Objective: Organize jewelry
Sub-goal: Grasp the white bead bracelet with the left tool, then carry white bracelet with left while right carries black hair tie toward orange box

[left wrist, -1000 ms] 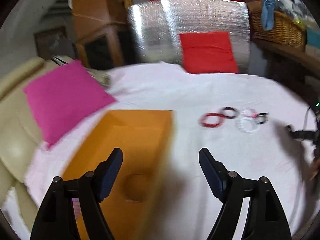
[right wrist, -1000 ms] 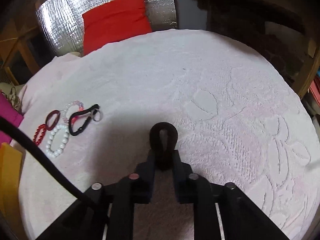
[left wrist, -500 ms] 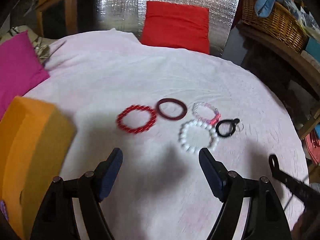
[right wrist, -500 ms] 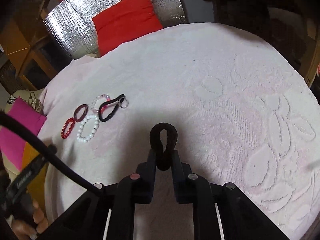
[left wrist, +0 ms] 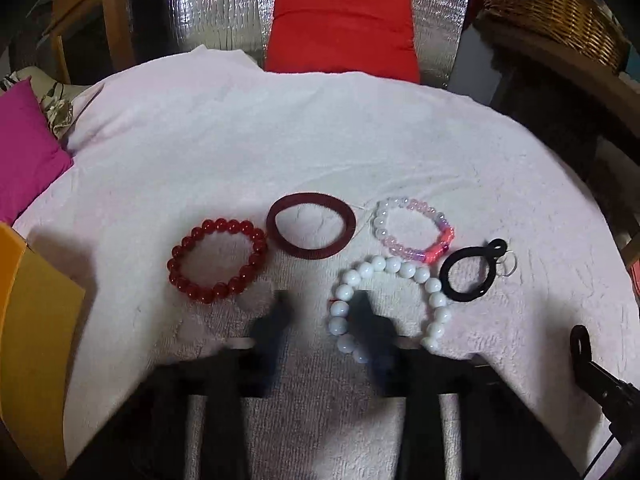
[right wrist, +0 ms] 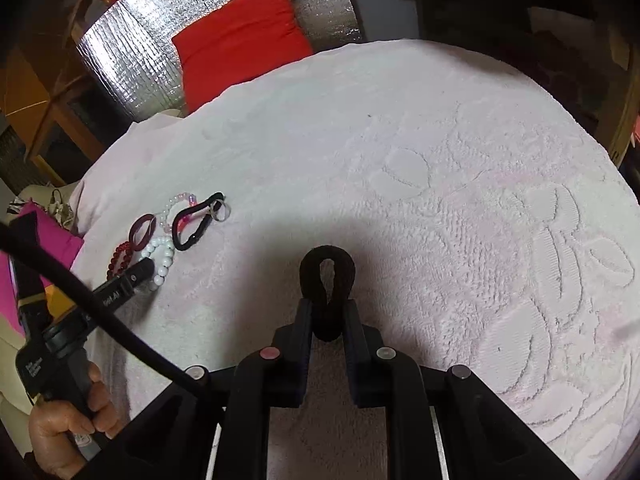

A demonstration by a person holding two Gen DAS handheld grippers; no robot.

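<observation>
Several bracelets lie on the white towel [left wrist: 280,140]: a red bead bracelet [left wrist: 218,266], a dark maroon bangle [left wrist: 311,226], a pink-white bead bracelet [left wrist: 414,228], a white bead bracelet [left wrist: 390,308] and a black ring with a small metal ring [left wrist: 470,276]. My left gripper [left wrist: 324,312] is blurred, its jaws partly apart, low over the towel, its right finger inside the white bead bracelet. My right gripper [right wrist: 328,312] is shut on a black hair tie [right wrist: 328,276] above the towel, right of the bracelets [right wrist: 168,236].
An orange box [left wrist: 32,340] stands at the left. A magenta cushion [left wrist: 24,152] lies far left, a red cushion [left wrist: 340,28] against silver foil at the back, a wicker basket [left wrist: 560,12] at the back right. The towel's embossed right side [right wrist: 480,220] shows in the right wrist view.
My left gripper swung right from the orange box, dropped close over the bracelets, and its jaws narrowed. My right gripper kept hold of the hair tie and shifted slightly.
</observation>
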